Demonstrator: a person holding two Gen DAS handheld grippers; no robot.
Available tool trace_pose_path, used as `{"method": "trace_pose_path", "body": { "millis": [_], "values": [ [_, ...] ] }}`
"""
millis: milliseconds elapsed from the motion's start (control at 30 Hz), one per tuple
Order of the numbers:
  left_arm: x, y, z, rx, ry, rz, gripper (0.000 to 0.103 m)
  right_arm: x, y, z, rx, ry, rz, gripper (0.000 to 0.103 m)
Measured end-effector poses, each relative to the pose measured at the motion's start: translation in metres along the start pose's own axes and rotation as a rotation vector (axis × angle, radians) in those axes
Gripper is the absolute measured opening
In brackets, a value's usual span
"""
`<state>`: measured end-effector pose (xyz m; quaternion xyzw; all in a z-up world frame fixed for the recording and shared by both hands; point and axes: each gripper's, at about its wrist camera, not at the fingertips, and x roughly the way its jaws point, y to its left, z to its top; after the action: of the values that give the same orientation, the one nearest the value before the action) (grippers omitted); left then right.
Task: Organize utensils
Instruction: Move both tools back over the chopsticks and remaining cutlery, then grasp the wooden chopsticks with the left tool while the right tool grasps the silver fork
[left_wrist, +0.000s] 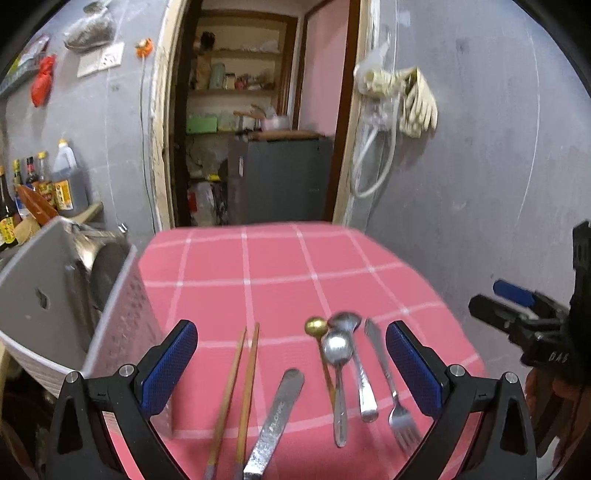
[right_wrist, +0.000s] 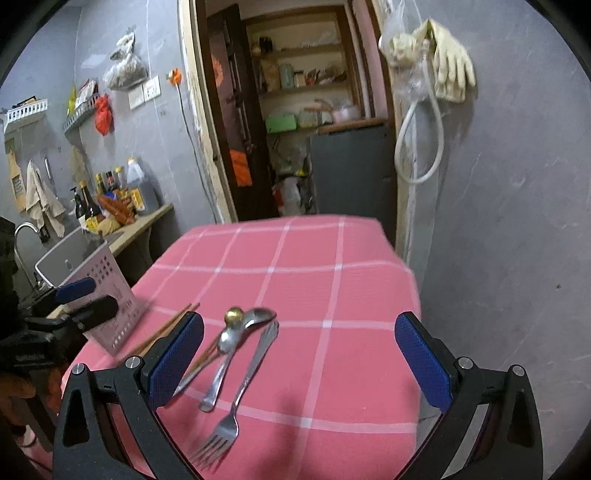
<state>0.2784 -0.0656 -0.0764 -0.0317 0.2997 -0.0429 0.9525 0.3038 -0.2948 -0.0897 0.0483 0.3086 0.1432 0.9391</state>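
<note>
Utensils lie in a row on the pink checked tablecloth (left_wrist: 280, 266). From left to right: a pair of wooden chopsticks (left_wrist: 240, 391), a flat steel knife (left_wrist: 275, 421), a gold-bowled spoon (left_wrist: 317, 326), two steel spoons (left_wrist: 338, 369) and a fork (left_wrist: 391, 387). My left gripper (left_wrist: 291, 354) hangs open above them, nothing between its blue pads. In the right wrist view the fork (right_wrist: 243, 384), spoons (right_wrist: 229, 343) and chopsticks (right_wrist: 166, 326) lie between and left of my open right gripper (right_wrist: 299, 354), which holds nothing.
A pale perforated plastic holder (left_wrist: 122, 314) stands at the table's left edge, also the holder (right_wrist: 107, 295) behind the left gripper (right_wrist: 74, 302). Sauce bottles (right_wrist: 110, 199) crowd a counter at left. An open doorway (left_wrist: 255, 122) lies beyond the table; gloves (left_wrist: 413, 99) hang on the grey wall.
</note>
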Motion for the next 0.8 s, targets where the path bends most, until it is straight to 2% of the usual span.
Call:
{"method": "trace_pose_path", "body": {
  "millis": [200,433,500,667,800],
  "values": [
    [0.034,0.000,-0.012,-0.015,0.128,0.038,0.103,0.038,-0.012,-0.012,0.042,0.097,0.081,0.100],
    [0.062,0.004,-0.018,-0.033,0.207,0.103,0.102,0.087,-0.015,-0.027,0.060,0.222,0.164,0.069],
    [0.069,0.005,-0.018,-0.034,0.214,0.135,0.099,0.096,-0.010,-0.030,0.058,0.242,0.186,0.063],
    [0.088,0.016,-0.022,-0.084,0.291,0.210,0.082,0.122,0.007,-0.032,0.028,0.297,0.234,0.045],
    [0.102,0.022,-0.024,-0.101,0.346,0.254,0.072,0.137,0.022,-0.028,-0.041,0.329,0.221,0.044]
  ]
}}
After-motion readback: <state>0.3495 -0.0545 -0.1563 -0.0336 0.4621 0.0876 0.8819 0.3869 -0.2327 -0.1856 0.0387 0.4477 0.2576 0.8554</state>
